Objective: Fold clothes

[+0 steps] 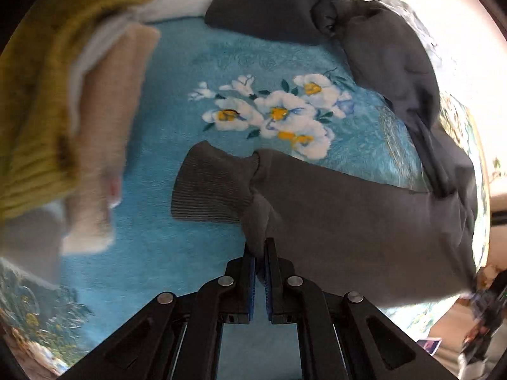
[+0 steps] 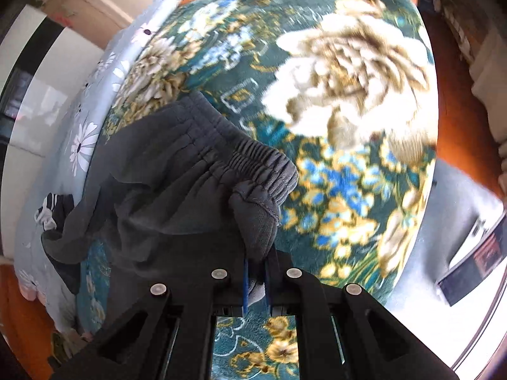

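Observation:
Dark grey sweatpants (image 1: 348, 215) lie stretched over a floral blanket (image 1: 177, 101). My left gripper (image 1: 259, 253) is shut on the leg just behind its ribbed ankle cuff (image 1: 212, 186). In the right wrist view my right gripper (image 2: 256, 262) is shut on the elastic waistband (image 2: 253, 164) of the same pants (image 2: 164, 190), which hang in folds to the left. The rest of the leg runs to the right and up in the left wrist view.
A pile of olive, white and beige clothes (image 1: 63, 101) sits at the left. Another dark garment (image 1: 272, 3) lies at the back. The blanket (image 2: 348, 95) is dark green with big flowers near the bed edge. A striped cloth (image 2: 52, 212) lies left.

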`<action>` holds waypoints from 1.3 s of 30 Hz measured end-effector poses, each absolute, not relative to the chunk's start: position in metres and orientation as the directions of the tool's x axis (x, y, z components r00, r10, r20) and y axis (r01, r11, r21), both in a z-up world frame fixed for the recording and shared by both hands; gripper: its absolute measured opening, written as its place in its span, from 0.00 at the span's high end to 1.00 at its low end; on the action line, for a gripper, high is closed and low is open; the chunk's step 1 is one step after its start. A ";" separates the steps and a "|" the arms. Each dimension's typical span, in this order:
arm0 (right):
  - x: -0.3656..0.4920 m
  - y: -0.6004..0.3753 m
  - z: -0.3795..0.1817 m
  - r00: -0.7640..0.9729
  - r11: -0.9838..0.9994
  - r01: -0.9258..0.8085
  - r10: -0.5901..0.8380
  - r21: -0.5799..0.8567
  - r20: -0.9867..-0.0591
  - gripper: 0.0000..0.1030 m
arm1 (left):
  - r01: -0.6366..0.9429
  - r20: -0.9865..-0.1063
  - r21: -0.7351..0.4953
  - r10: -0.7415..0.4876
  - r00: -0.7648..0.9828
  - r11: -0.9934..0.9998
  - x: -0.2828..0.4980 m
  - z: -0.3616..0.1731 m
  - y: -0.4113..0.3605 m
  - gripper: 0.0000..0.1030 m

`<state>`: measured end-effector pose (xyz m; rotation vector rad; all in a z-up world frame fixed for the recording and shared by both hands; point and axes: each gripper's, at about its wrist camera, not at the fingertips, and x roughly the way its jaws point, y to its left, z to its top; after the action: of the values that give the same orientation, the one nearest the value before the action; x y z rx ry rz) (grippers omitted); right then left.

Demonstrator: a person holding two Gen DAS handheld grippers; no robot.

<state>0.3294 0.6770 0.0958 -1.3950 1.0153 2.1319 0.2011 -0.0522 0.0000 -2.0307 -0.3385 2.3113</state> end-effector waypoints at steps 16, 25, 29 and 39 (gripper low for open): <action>0.316 0.662 0.113 -0.304 -0.753 -0.634 0.034 0.175 -0.952 0.68 | 0.066 -0.989 -0.141 0.143 0.023 -0.988 0.222 -0.013 -0.049 0.73; 0.259 0.582 0.151 -0.378 -0.850 -0.490 0.006 0.194 -0.926 0.59 | -0.041 -0.929 -0.335 0.337 -0.151 -0.941 0.164 0.036 0.011 0.54; 0.232 0.522 0.132 -0.383 -0.863 -0.404 -0.141 0.302 -0.913 0.59 | 0.075 -0.856 -0.486 0.457 -0.241 -0.871 0.095 0.037 0.011 0.54; 0.262 0.471 0.116 -0.333 -0.885 -0.357 -0.180 0.300 -0.926 0.58 | 0.304 -0.732 -0.672 0.543 -0.410 -0.675 -0.041 0.024 0.000 0.42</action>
<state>0.2618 0.4705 0.1156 -1.7436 0.7076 2.3730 -0.0411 0.0004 0.0235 -1.6058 -1.1801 2.2158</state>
